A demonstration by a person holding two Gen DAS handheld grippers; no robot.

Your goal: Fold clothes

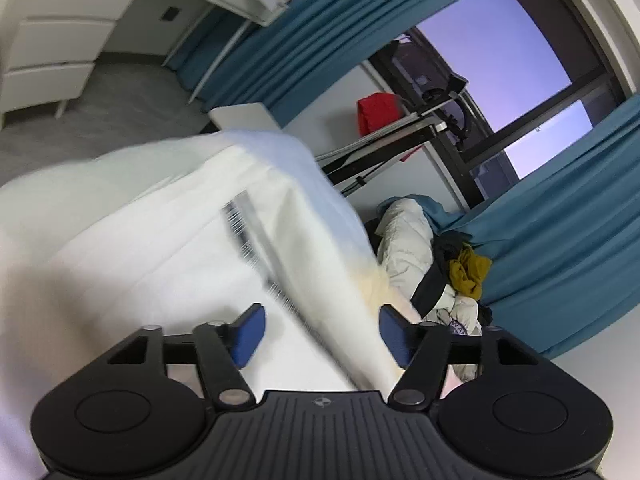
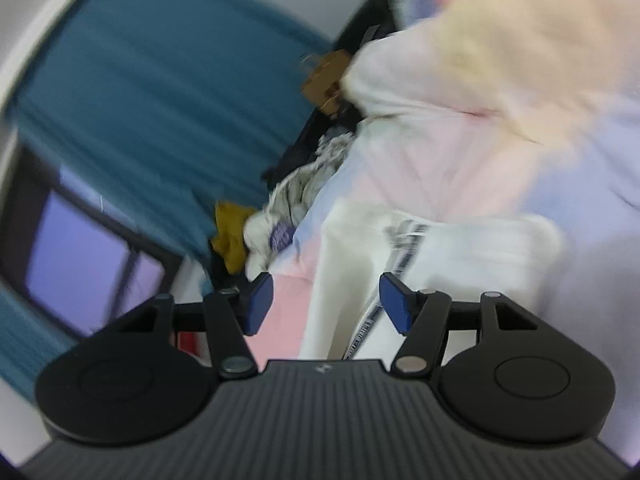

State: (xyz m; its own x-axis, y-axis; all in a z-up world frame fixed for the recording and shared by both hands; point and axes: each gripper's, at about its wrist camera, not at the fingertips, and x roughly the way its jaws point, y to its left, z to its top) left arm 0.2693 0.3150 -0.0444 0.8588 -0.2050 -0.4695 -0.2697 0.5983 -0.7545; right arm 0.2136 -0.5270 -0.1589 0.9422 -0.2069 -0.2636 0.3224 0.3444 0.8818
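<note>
Motion blur smears the white garment (image 2: 360, 264) between both spread tools (image 1: 320, 334) (image 2: 326, 302).

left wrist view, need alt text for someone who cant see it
The open left gripper hovers over a white garment with a striped band spread on a pale bed. To its right a heap of unfolded clothes lies before teal curtains and a window onto dusky sky.

Both wrist fisheyes sit close over the pale bed (image 1: 120, 248), the left one facing the far window (image 1: 500, 60) and teal curtains (image 1: 560, 240), the blurred right one tilted leftward, and they share the clothes pile (image 1: 440, 272) with its mustard garment (image 2: 230, 236).
</note>
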